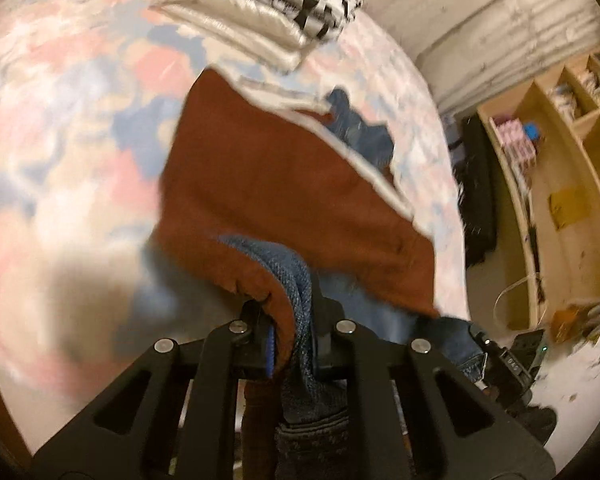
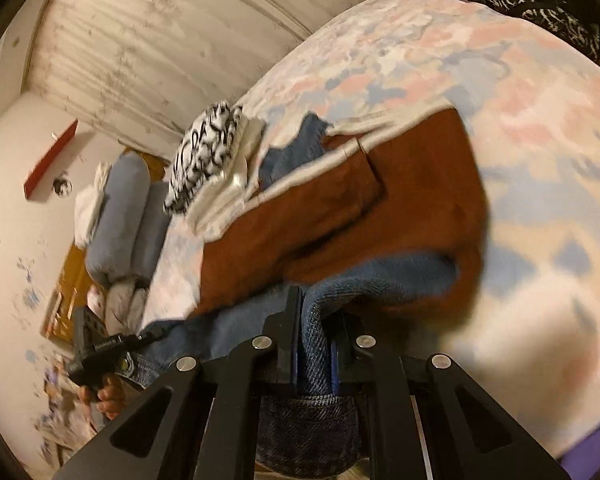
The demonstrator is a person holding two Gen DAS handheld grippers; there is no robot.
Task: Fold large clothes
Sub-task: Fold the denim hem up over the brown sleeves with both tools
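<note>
A large garment, rust-brown (image 1: 284, 200) with blue denim (image 1: 296, 276) and a cream edge, lies on a bed with a pink, blue and cream cover (image 1: 60, 120). My left gripper (image 1: 290, 320) is shut on a bunched brown and denim edge of it. My right gripper (image 2: 318, 320) is shut on a denim fold (image 2: 316, 344) of the same garment (image 2: 340, 208). The right gripper also shows in the left wrist view (image 1: 496, 356), and the left gripper shows in the right wrist view (image 2: 100, 352). Both views are blurred by motion.
A folded black-and-white printed item on white cloth (image 1: 276, 4) lies beyond the garment; it also shows in the right wrist view (image 2: 204, 160). Wooden shelves (image 1: 560, 152) stand to the right of the bed. Blue-grey pillows (image 2: 120, 216) are piled at the bed's far end.
</note>
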